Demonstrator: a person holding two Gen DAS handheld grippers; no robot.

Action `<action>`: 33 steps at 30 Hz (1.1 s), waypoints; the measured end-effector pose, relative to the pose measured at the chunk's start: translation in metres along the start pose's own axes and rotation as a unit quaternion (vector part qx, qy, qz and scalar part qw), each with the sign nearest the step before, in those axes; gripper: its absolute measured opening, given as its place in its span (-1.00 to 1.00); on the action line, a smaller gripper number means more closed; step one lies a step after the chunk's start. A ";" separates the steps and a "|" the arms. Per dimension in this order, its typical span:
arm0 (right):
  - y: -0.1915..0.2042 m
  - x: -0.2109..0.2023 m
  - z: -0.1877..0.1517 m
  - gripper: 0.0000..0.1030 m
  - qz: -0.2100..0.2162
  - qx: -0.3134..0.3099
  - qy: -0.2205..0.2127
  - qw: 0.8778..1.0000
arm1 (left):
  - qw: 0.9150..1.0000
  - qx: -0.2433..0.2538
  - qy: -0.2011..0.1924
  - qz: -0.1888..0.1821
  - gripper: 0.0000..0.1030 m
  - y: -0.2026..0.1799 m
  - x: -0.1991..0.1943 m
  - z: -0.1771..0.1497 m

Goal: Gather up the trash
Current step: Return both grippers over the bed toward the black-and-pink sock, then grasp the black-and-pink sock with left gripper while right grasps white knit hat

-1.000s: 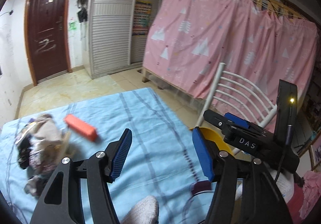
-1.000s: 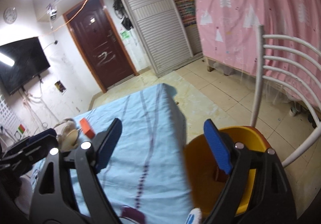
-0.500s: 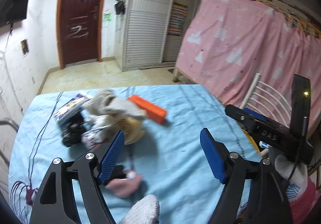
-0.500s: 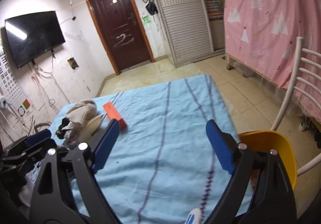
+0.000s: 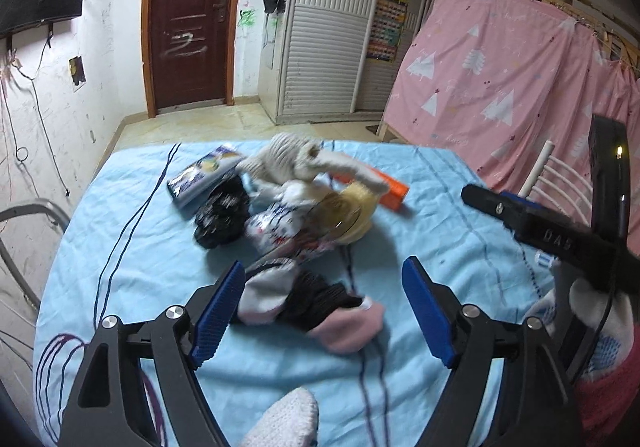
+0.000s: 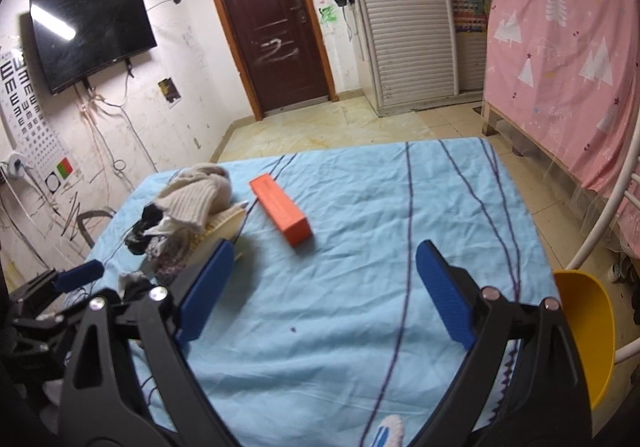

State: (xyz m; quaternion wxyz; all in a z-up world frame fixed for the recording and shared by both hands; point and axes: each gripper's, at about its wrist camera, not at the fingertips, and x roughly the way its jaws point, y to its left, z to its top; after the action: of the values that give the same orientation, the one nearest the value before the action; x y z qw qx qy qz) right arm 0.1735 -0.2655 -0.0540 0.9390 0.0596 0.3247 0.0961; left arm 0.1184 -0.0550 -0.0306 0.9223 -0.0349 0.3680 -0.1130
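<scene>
Both tools empty at this moment. My left gripper [image 5: 320, 307] is spread wide with nothing between the blue pads, hanging just above the near end of the trash heap [image 5: 288, 207] on the blue-covered table [image 6: 380, 327]. My right gripper [image 6: 320, 287] is likewise released and carrying nothing, over bare cloth. Taking the orange box [image 6: 280, 213] as my landmark: the heap lies just to its left, a cream knitted piece [image 5: 292, 159] draped on top and partly over the box's far end, a yellowish ribbed dish [image 6: 224, 225] touching the box side of the heap, black crumpled stuff [image 5: 222, 215] further left, and a printed packet [image 5: 204, 175] beyond that. Nearer to me than the box, directly between my left fingers, sits a grey, black and pink soft bundle [image 5: 308, 307], apart from the main heap by a narrow strip of cloth. The yellow bin [image 6: 588, 331] stands well to the right of the box, off the table edge beside a white chair [image 6: 608, 203]. My judgement: the step in hand is the left pick of that bundle. To do it well I would centre the pads on its thick dark middle, not the floppy pink tip, lower until the pads nearly brush the cloth, and close slowly so I gather the bundle without pinching the tablecloth. Picture is motion-blurred here, so edges are uncertain.
</scene>
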 end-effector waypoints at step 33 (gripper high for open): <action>0.032 0.014 0.013 0.76 0.001 -0.042 0.006 0.999 | 0.999 0.024 0.030 0.011 -0.61 -0.010 0.025 -0.028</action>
State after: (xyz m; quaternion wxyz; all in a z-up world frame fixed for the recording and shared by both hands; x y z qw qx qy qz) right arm 0.1876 -0.2315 -0.0463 0.9386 0.0199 0.3262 0.1109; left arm 0.1155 -0.0698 -0.0663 0.9127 -0.0051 0.3927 -0.1132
